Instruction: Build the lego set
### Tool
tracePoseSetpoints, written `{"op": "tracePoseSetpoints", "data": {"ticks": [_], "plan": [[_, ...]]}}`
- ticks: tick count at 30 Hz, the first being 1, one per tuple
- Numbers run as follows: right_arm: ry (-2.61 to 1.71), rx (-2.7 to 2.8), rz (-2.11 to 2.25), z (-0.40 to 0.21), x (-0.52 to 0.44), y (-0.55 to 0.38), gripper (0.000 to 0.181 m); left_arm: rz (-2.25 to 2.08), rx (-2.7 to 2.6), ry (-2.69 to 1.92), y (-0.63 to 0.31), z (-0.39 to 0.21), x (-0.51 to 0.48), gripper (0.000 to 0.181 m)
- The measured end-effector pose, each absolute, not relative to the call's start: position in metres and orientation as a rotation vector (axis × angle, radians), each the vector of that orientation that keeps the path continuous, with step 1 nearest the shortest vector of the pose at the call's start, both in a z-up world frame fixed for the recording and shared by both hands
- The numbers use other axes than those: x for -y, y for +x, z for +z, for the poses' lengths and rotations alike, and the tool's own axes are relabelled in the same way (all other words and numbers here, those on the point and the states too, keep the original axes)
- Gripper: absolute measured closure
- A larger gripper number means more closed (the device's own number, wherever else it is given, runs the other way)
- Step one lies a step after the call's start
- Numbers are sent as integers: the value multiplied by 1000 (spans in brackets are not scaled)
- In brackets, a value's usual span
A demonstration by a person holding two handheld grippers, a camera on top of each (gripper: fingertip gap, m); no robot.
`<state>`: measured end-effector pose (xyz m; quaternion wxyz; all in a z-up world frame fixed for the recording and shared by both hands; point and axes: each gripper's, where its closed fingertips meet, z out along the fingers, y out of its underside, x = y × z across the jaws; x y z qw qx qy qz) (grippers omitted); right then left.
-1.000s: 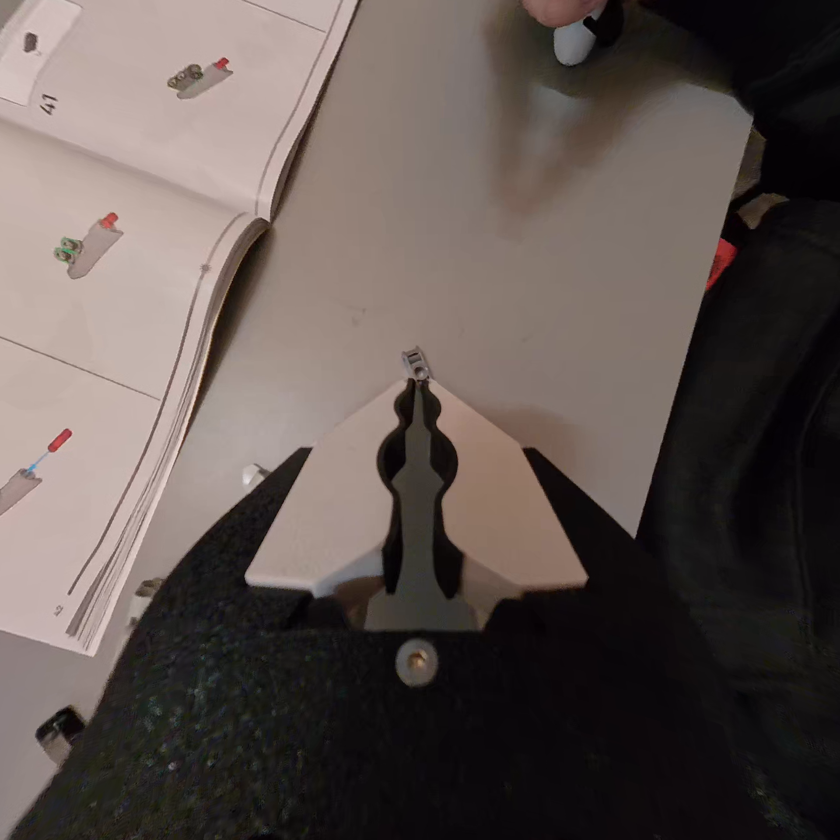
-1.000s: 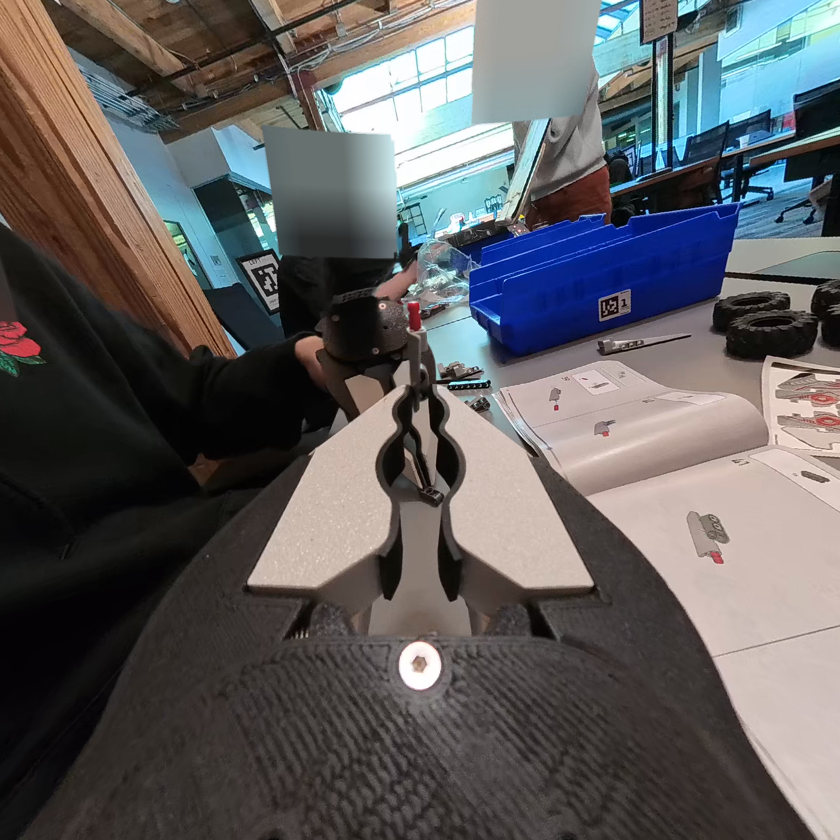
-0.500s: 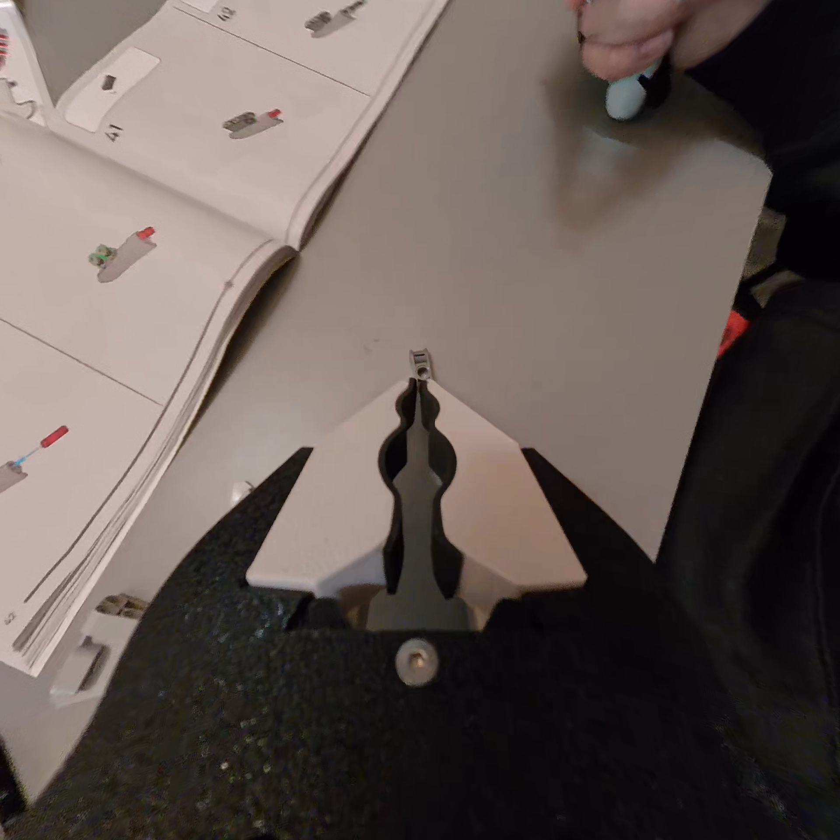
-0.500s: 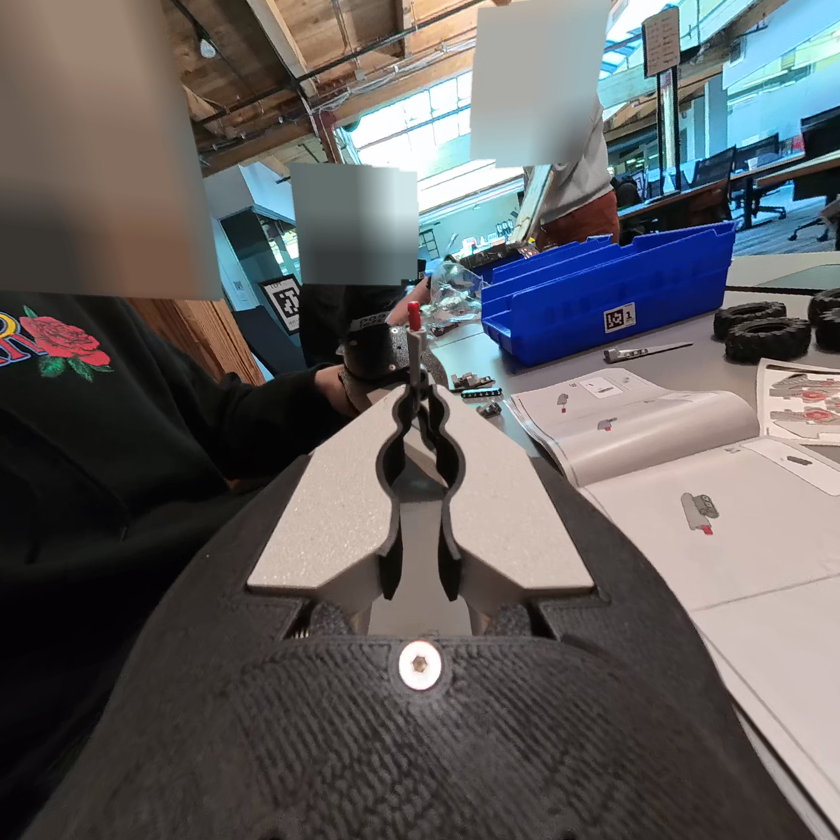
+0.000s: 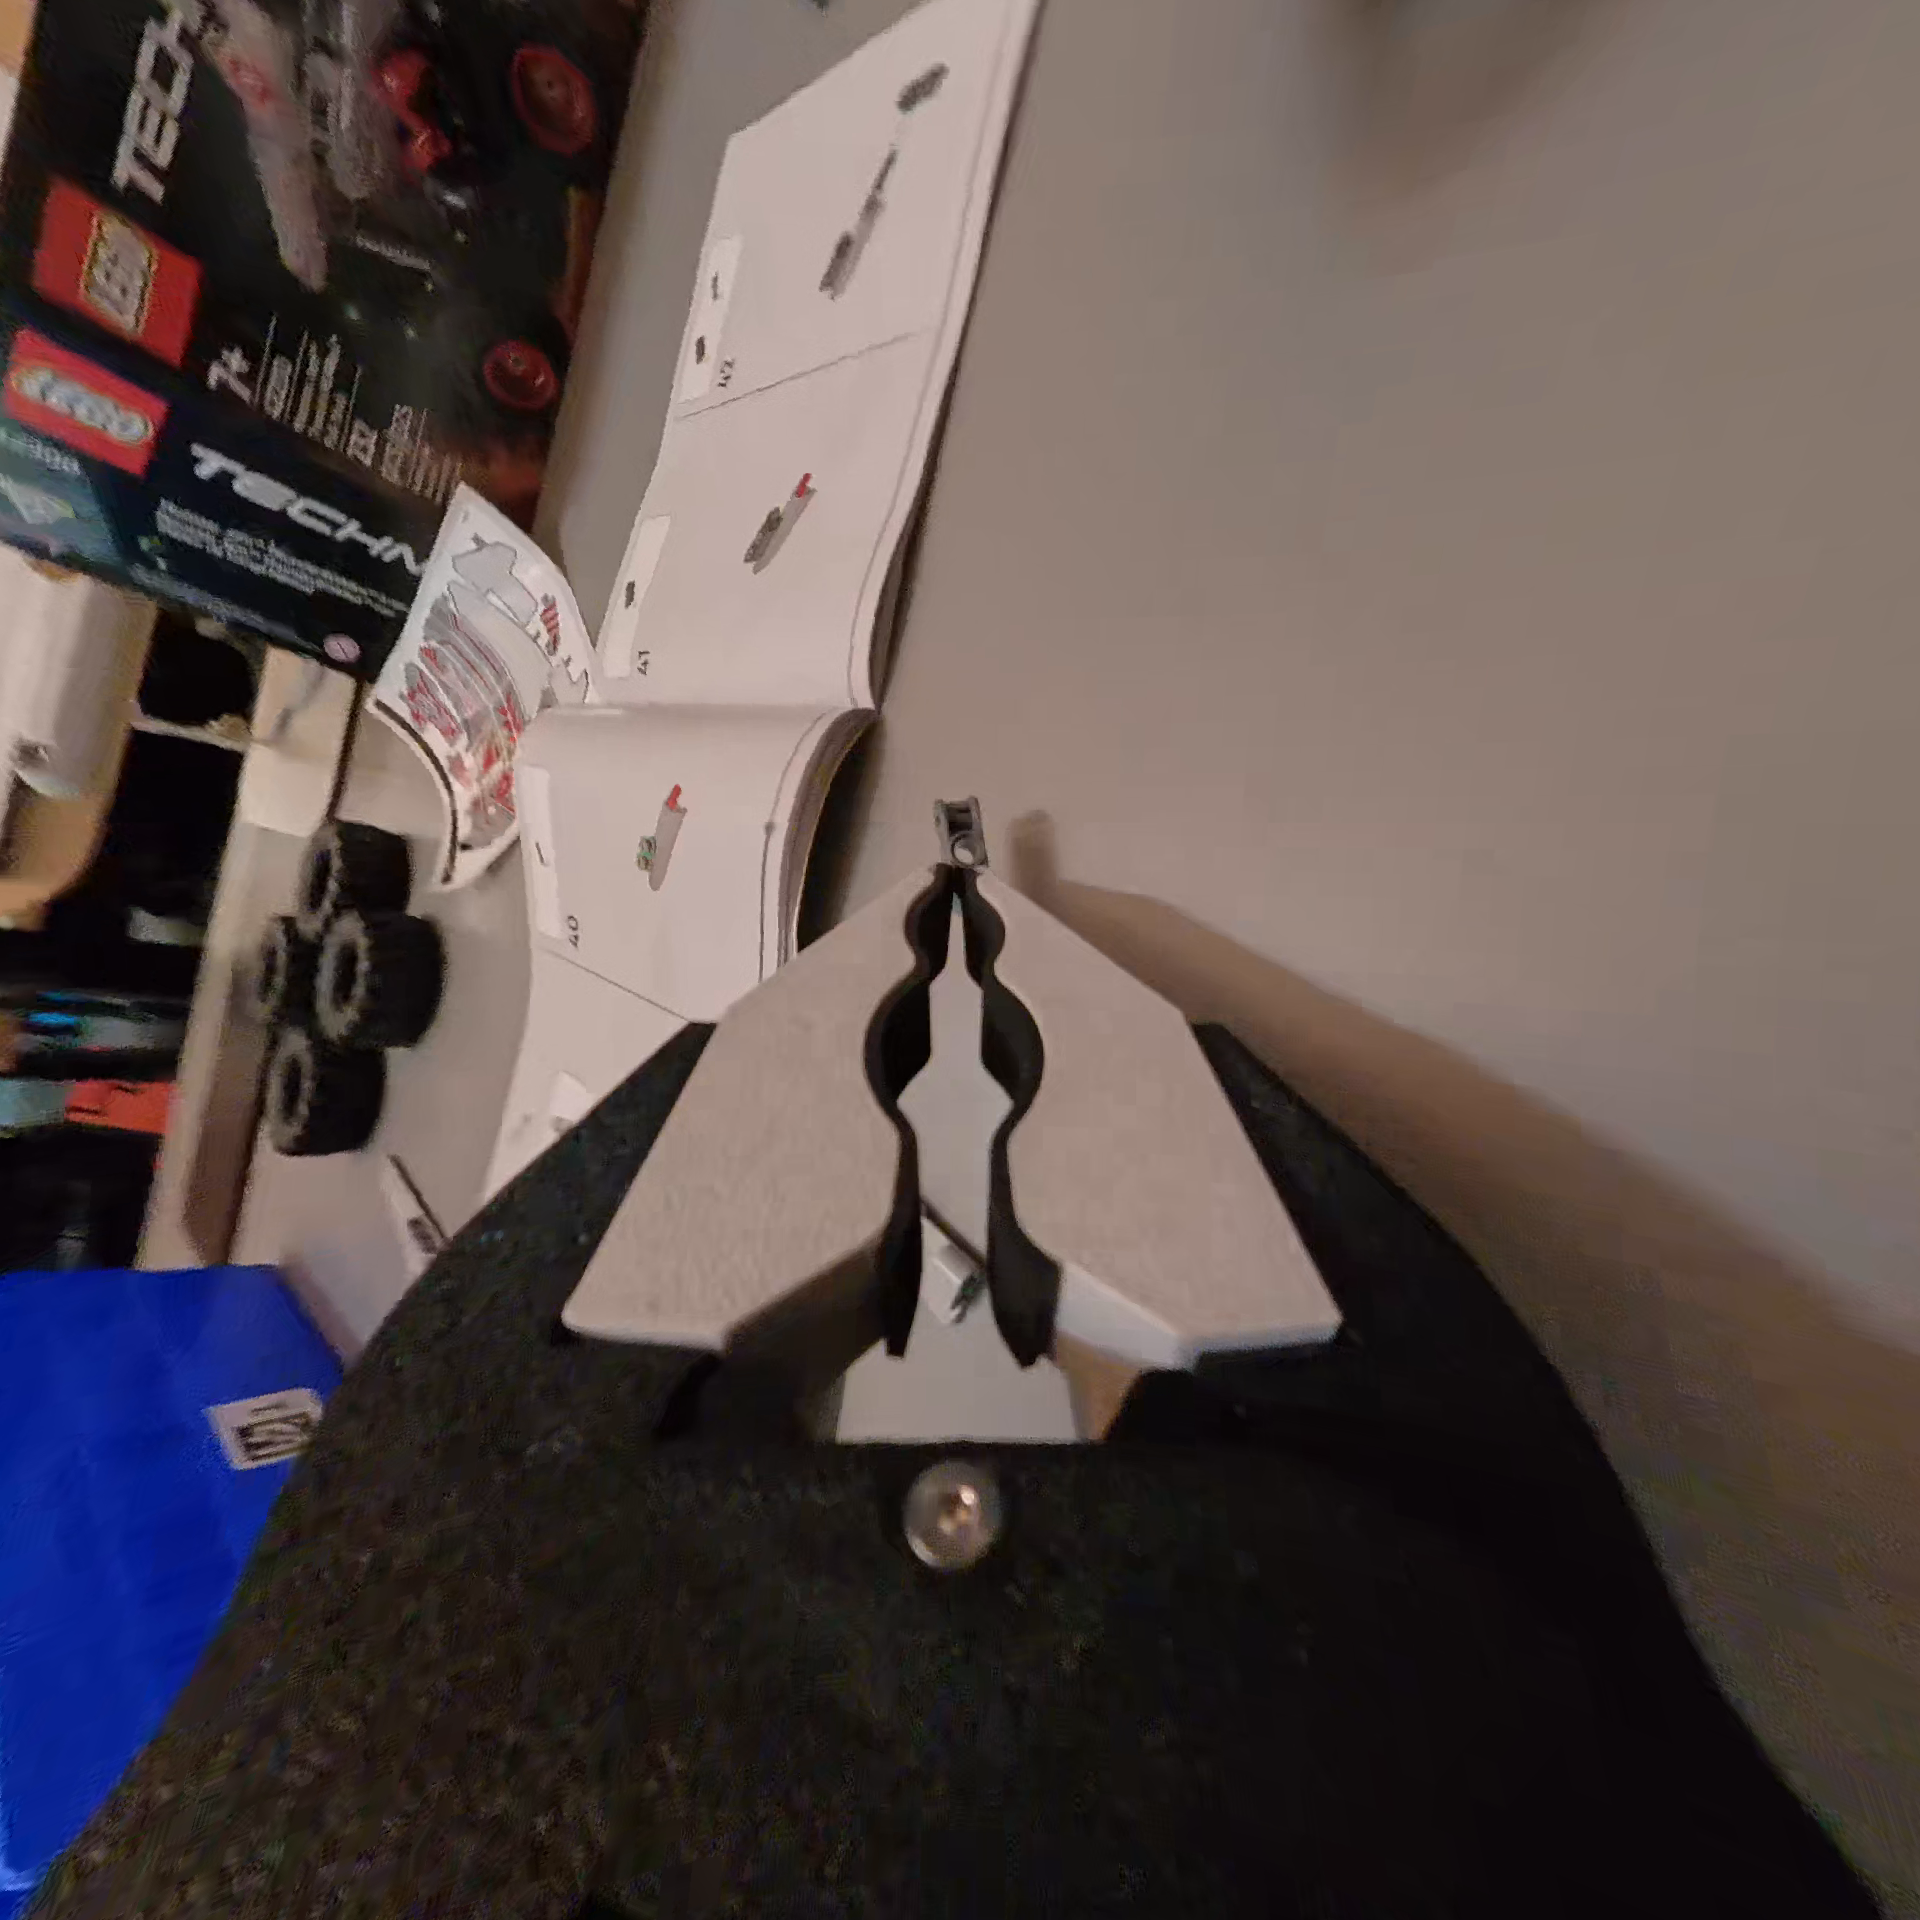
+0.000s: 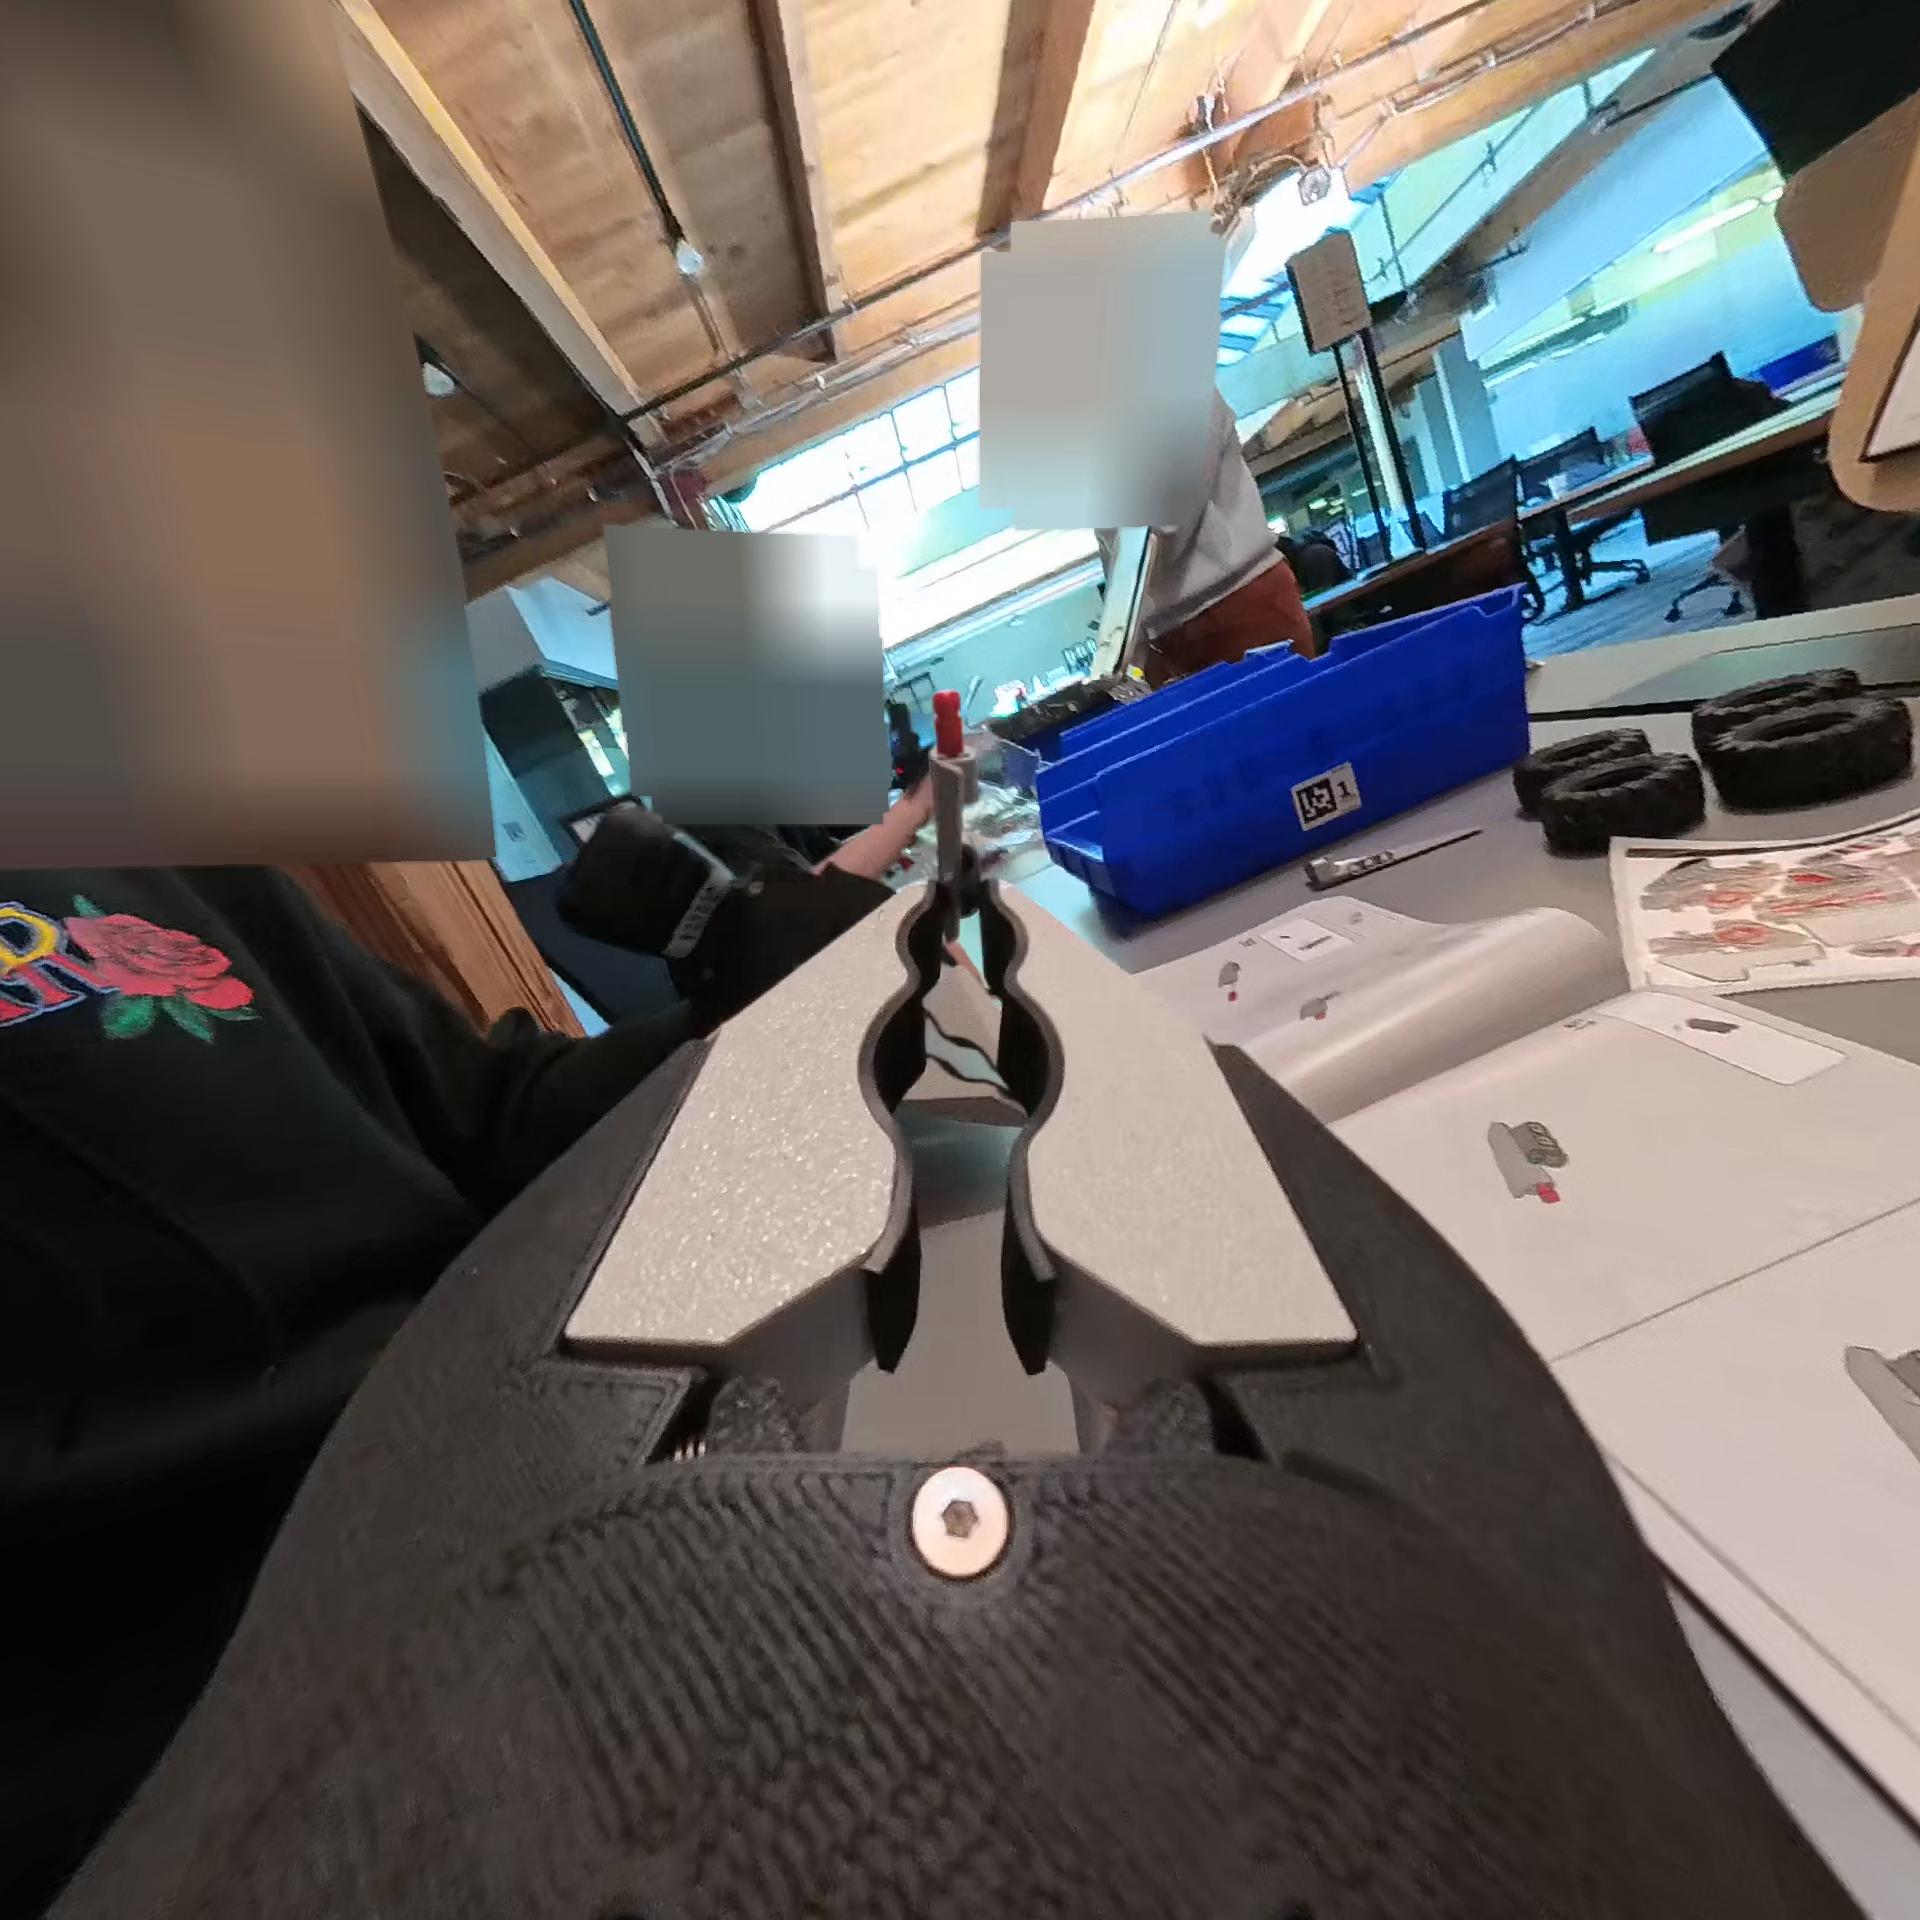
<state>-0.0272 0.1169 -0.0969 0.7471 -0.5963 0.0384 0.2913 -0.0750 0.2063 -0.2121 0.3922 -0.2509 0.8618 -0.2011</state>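
Note:
My left gripper (image 5: 956, 883) is shut on a small dark grey connector piece (image 5: 959, 831) that sticks out past its tips, held above the grey table (image 5: 1455, 520). My right gripper (image 6: 958, 902) is shut on a slim grey beam (image 6: 948, 821) with a red pin (image 6: 945, 719) in its top end, held upright in the air. The open instruction booklet (image 5: 790, 582) lies on the table left of the left gripper; it also shows in the right wrist view (image 6: 1558, 1122). The left gripper's dark body (image 6: 665, 883) shows far off behind the right gripper's tips.
A blue bin (image 6: 1288, 769) stands at the back of the table, also at lower left (image 5: 125, 1507). Black tyres (image 6: 1704, 758) (image 5: 332, 987), a sticker sheet (image 6: 1766, 904), the set's box (image 5: 270, 260) and a grey tool (image 6: 1382, 857) lie around. People sit and stand beyond. The left gripper's tips are roughly 15 cm from the right gripper's.
The left gripper has swung and rolled, so the booklet, tyres, box and blue bin come into its view. The right gripper has tilted upward with the beam still in it.

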Motion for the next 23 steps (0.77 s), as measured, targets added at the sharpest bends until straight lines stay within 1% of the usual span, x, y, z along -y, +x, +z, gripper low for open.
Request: {"op": "tracePoseSetpoints", "data": {"ticks": [6, 10, 12, 14, 19, 21, 23], "plan": [[-1463, -53, 464, -111, -144, -23, 176, -244, -2197, -407, -77, -224, -208, 181], [-1421, -40, 490, -106, -148, -20, 176, -202, -2217, -330, -80, -225, -201, 181], [-1390, -42, 525, -103, -145, -19, 176, -224, -2246, -340, -82, -226, -198, 176], [-1363, -39, 534, -100, -142, -20, 176, -291, -2270, -397, -83, -222, -197, 170], [-1329, 33, 653, -96, -130, -34, 176, -642, -2395, -738, -78, -208, -195, 169], [-1296, 42, 684, -93, -126, -34, 176, -743, -2472, -904, -74, -208, -203, 172], [-1261, 33, 711, -90, -122, -31, 176, -836, -2532, -1014, -69, -208, -210, 179]]}}
